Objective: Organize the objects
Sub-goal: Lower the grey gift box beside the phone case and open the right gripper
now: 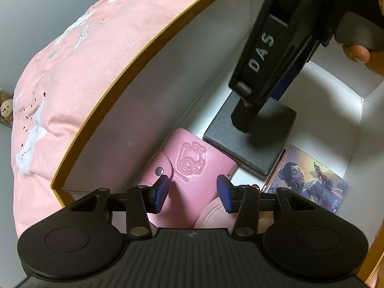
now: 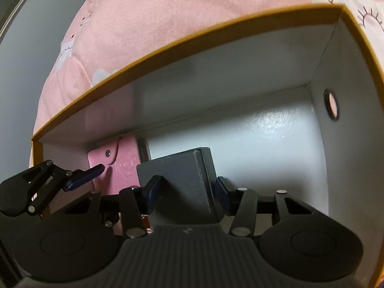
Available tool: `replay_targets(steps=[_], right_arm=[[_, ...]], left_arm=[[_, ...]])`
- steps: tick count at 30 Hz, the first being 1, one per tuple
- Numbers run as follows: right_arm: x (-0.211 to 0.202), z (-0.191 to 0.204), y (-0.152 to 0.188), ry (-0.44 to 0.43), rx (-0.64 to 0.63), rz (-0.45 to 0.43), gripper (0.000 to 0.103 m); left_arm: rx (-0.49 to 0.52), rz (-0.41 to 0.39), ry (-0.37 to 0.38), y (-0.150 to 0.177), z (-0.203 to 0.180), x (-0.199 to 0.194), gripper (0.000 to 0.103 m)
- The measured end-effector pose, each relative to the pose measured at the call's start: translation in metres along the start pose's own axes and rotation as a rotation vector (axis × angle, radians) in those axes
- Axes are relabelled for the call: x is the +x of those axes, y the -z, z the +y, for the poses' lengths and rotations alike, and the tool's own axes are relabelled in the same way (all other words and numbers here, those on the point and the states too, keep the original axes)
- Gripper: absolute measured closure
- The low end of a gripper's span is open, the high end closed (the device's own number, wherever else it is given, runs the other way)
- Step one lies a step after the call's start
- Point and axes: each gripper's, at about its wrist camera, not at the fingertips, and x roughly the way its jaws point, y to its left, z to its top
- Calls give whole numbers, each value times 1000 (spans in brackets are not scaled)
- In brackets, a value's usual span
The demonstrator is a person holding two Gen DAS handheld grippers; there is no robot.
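Both grippers are down inside the box; your right one straddles the dark grey case.

Right gripper: the case sits between the blue pads, left pad against its left edge, right pad at its right side. Can't tell if they're actually pressing; no earlier frame to compare. The case lies flat on the box floor, just beside the pink wallet, which lies along the far wall with its snap flap on the left. Left gripper: jaws about half open, nothing between them, pads hanging over the wallet's embossed face, no contact visible. An illustrated card lies right of the wallet, next to the case corner. The box sits on a pink blanket.
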Motion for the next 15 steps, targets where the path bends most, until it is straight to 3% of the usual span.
replay_targets(steps=[12, 15], right_arm=[[-2, 10, 0, 19, -172, 44, 51], [-1, 10, 1, 12, -165, 46, 51]], left_arm=[[-2, 16, -9, -3, 0, 5, 48], [0, 14, -12, -4, -1, 2, 48]])
